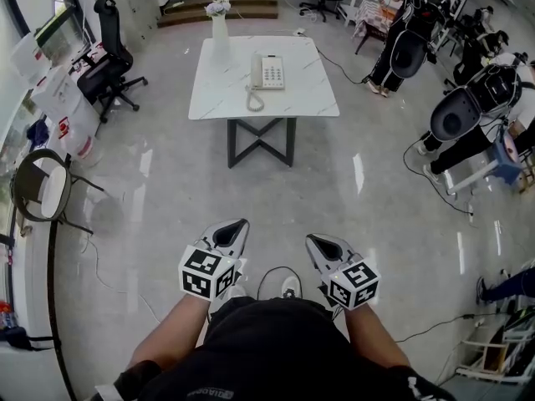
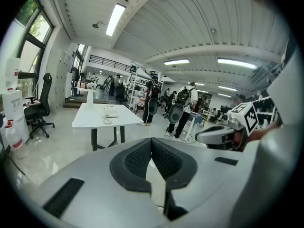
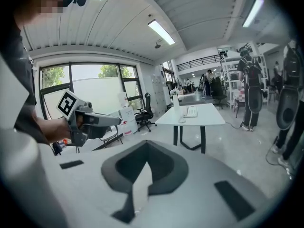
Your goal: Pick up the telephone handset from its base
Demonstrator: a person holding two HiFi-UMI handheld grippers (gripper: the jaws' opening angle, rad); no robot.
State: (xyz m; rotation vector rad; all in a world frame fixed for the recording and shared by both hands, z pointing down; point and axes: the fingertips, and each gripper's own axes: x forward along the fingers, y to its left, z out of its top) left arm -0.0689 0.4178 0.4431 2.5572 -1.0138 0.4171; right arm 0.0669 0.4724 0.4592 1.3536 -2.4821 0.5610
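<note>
Glossy workshop floor being crossed. Left gripper and right gripper being held low, jaws closed together, empty. Far ahead, telephone handset lying on base, mid-surface of white table. Handset being judged light, rigid, smooth, cord-tethered; narrow middle being favoured for grip.

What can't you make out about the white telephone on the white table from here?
Head view: keypad print on the white push-button telephone is too small to read.
Both gripper views: its white handset is too small and distant to separate from the telephone.
Head view: the white tabletop hides most of its black legs.
</note>
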